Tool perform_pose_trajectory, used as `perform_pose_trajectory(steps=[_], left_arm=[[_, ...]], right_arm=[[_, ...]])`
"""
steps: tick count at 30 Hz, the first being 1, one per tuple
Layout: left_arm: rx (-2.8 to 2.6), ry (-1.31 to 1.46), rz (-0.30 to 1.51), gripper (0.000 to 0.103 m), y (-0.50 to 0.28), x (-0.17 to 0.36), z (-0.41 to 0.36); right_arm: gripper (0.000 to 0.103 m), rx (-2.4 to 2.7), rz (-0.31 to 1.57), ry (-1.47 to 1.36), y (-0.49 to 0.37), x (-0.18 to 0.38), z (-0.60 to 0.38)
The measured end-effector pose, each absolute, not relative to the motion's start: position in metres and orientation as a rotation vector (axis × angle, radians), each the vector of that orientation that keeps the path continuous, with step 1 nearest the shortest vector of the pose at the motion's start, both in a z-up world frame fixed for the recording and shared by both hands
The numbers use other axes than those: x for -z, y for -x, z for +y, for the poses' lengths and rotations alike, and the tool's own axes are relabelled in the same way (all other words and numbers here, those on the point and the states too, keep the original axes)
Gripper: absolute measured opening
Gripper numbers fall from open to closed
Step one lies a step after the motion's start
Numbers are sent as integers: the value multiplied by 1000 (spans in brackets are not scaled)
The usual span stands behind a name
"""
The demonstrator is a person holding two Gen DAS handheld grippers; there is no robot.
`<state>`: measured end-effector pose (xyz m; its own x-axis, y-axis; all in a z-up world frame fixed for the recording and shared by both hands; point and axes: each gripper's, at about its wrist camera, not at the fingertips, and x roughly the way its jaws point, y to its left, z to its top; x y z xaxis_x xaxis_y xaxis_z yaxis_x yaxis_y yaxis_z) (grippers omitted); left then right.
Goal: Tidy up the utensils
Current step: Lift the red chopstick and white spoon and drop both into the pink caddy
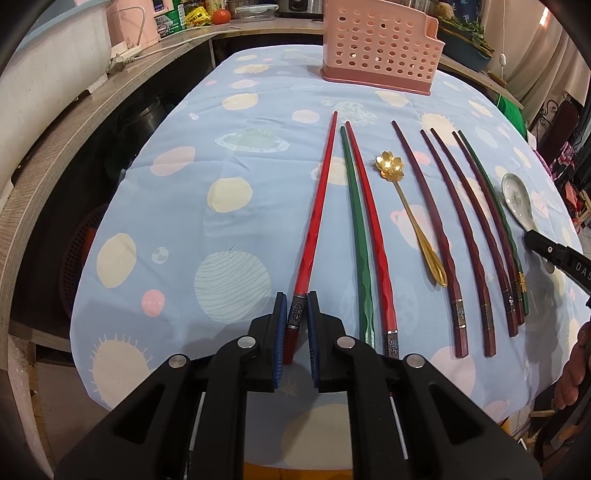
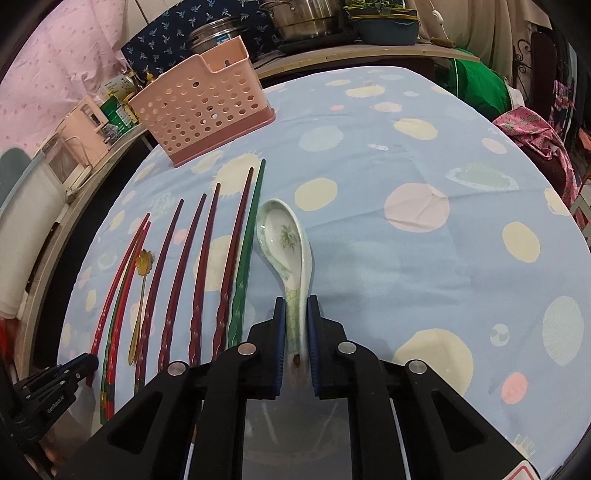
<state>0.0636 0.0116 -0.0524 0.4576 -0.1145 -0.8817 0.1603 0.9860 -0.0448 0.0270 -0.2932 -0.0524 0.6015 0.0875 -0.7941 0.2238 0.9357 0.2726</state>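
Note:
My left gripper [image 1: 296, 301] is shut on the handle end of a red chopstick [image 1: 319, 206] that lies on the blue tablecloth. Beside it lie a green chopstick [image 1: 355, 221], a second red one [image 1: 369, 229], a gold flower spoon [image 1: 410, 206] and several dark maroon chopsticks [image 1: 443, 236]. My right gripper [image 2: 296, 304] is shut on the handle of a white ceramic soup spoon [image 2: 286, 243], which rests on the cloth. A pink perforated utensil holder [image 1: 376, 44] stands upright at the table's far end; it also shows in the right wrist view [image 2: 203, 110].
The table [image 1: 184, 192] is covered with a blue cloth printed with planets. A wooden counter [image 1: 66, 122] with appliances and jars curves along the left. Pots [image 2: 303, 18] and a planter stand behind the table. Clothes lie to the right.

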Motion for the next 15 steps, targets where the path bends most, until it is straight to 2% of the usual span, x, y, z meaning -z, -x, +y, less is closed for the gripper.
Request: perform_pose_trajectory(steps=[6,15], left_arm=[[183,-22,1066,7,-63,39,15],[199,25,923,7,-78,-21,23]], right_arm=[[9,115,895,-308,-18,28,-292],[6,129,843,-278,-22,-6,-297]])
